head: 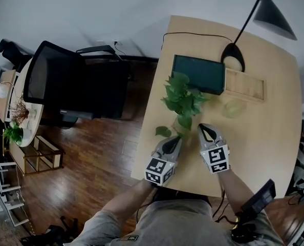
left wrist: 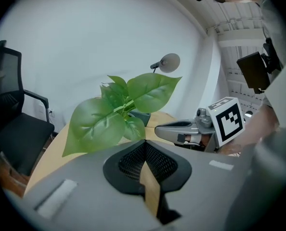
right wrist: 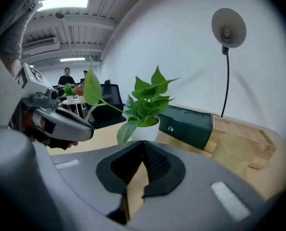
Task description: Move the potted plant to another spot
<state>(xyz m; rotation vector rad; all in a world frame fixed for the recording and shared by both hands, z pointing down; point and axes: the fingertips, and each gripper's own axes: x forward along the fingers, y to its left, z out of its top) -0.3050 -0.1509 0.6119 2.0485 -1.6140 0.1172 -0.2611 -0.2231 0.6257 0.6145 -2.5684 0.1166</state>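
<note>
I haven't started: my left gripper [head: 177,138] and right gripper [head: 203,128] are closed and empty, the potted plant [head: 181,99] ungripped just ahead between them.

A light wooden table [head: 264,137] carries a dark green box [head: 199,74] near its far edge. A potted plant [head: 181,99] in a white pot stands just on the near side of the box. A shallow wooden tray [head: 245,85] touches the box's right end. A translucent cup [head: 233,108] stands near the box's right front corner. A black lamp base [head: 233,57] sits behind the box, and a black cable [head: 193,34] runs behind it along the far edge.
</note>
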